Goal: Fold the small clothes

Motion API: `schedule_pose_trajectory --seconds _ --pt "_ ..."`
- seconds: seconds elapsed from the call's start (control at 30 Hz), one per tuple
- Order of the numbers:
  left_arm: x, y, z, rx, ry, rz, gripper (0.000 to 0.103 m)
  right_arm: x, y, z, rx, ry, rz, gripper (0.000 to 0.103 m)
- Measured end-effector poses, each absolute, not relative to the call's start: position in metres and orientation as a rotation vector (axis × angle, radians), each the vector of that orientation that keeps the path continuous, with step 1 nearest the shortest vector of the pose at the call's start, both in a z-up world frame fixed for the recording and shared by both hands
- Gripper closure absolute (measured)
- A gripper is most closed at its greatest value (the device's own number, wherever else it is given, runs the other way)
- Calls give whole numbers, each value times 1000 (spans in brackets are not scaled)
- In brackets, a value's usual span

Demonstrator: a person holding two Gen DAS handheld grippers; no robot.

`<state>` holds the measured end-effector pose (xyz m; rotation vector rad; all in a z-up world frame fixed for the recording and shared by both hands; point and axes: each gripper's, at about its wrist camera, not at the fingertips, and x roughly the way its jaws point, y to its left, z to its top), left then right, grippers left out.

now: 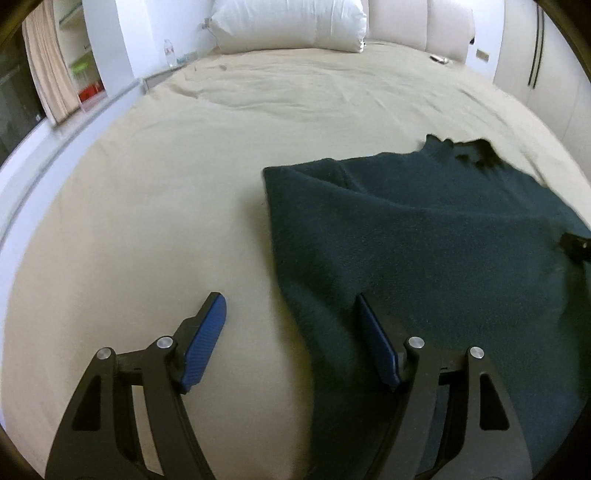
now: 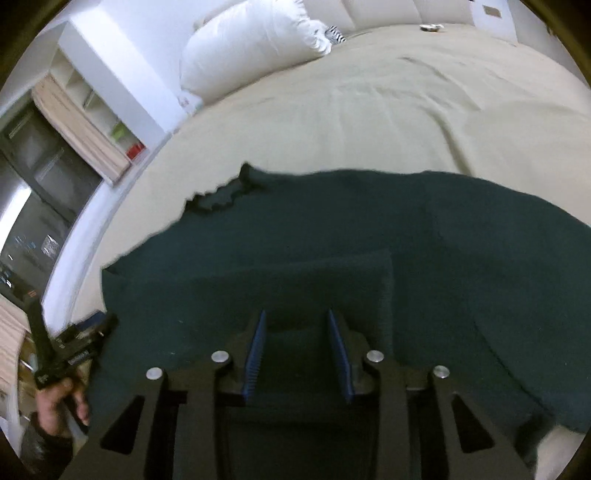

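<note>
The dark green top (image 1: pixel 424 236) lies on the bed (image 1: pixel 166 206). The left gripper (image 1: pixel 290 308) has its fingers spread wide over the top's edge. The right gripper (image 2: pixel 297 325) has its fingers apart above the top.

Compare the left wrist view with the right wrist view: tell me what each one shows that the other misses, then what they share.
Only the left wrist view shows the left gripper wide open at the dark green garment's left edge, plus a water bottle.

Only the right wrist view shows the right gripper open over a folded-in sleeve, and the person's left hand.

Both show the garment, the beige bed and the white pillow.
</note>
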<state>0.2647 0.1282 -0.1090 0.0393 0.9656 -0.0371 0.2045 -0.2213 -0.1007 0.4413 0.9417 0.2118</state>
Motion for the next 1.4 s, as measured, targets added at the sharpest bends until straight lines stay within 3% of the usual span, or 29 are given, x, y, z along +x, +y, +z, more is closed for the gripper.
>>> schedule_pose_trajectory --seconds 0.13,0.27,0.33,0.37,0.43,0.73,0.83,0.97,1.2,1.3,1.37,1.4 --pt "253 132 -75 -2 879 -11 34 192 -221 -75 498 828 279 61" --pt "246 92 -57 103 803 -94 34 202 -203 -84 466 849 319 36" --pt "253 75 -79 223 870 -61 34 208 -211 -111 506 934 295 37" --pt "260 75 -96 232 931 -46 33 203 -220 -116 554 911 300 49" --pt "258 101 -117 110 947 -64 29 190 -243 -115 646 886 312 50" --pt "241 108 -91 43 921 -31 29 25 -415 -101 933 617 -112 32" --pt "231 87 -69 -34 857 -109 29 -36 -475 -120 1075 558 -331 32" --pt "224 49 -57 -136 854 -248 19 -83 -530 -142 1273 463 -445 37" --pt "224 -9 -82 -296 958 -394 19 -62 -556 -153 1323 420 -459 37" --pt "225 -19 -95 -351 990 -413 19 -56 -569 -151 1314 411 -470 46" --pt "232 -22 -105 -397 1006 -414 19 -48 -572 -148 1306 438 -479 84" --pt "234 -20 -106 -415 1006 -418 19 -47 -572 -145 1302 447 -489 91"
